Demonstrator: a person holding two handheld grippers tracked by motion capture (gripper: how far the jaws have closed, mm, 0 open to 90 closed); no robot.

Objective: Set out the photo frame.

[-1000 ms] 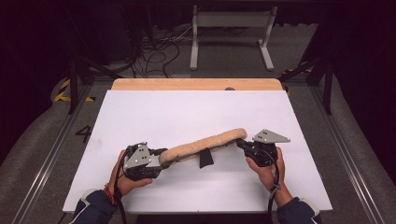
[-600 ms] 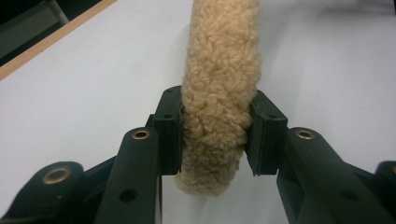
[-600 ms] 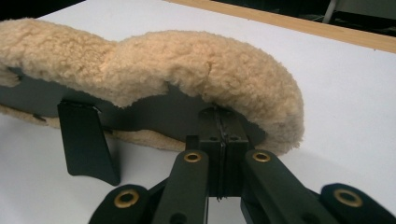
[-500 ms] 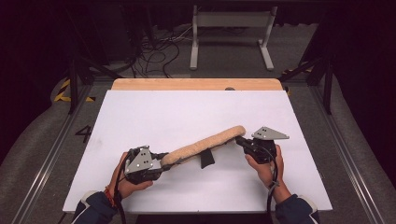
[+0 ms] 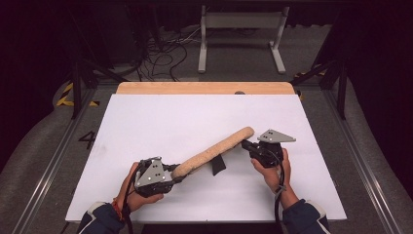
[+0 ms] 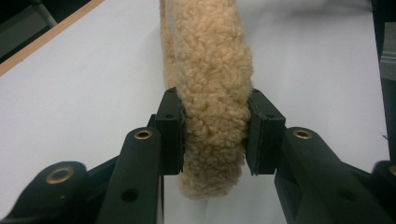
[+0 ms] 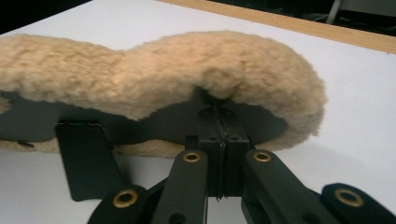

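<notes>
On table, near edge: your two grippers hold one fleece pad between them, left to right below.
Left hand [image 5: 131, 191]: yours, low left on the board, wrapped round the left gripper [image 5: 176, 174].
Left jaws: just been closing, now clamped on the pad's near end; in the left gripper view the left gripper [image 6: 215, 133] has a black finger [image 6: 170, 133] pressed into the fleece on each side.
Pad [image 5: 214, 151]: long tan fleece strip, runs diagonally from low left up to the right; mid-part off the board, shadow under it. Fleece side up, dark backing underneath, seen in the right gripper view [image 7: 159, 74].
Strap [image 5: 217, 165]: black tab hanging from the pad's underside, about mid-length; also at lower left of the right gripper view [image 7: 86, 156].
Right gripper [image 5: 247, 145]: at the pad's far end, grey plate on top.
Right jaws: fully together, pinching the pad's dark backing edge under the fleece [image 7: 217, 140].
Right hand [image 5: 272, 168]: yours, just behind the gripper, cable trailing down your sleeve.
Board [image 5: 195, 117]: white, wooden edge [image 5: 204, 87] at the far side.
</notes>
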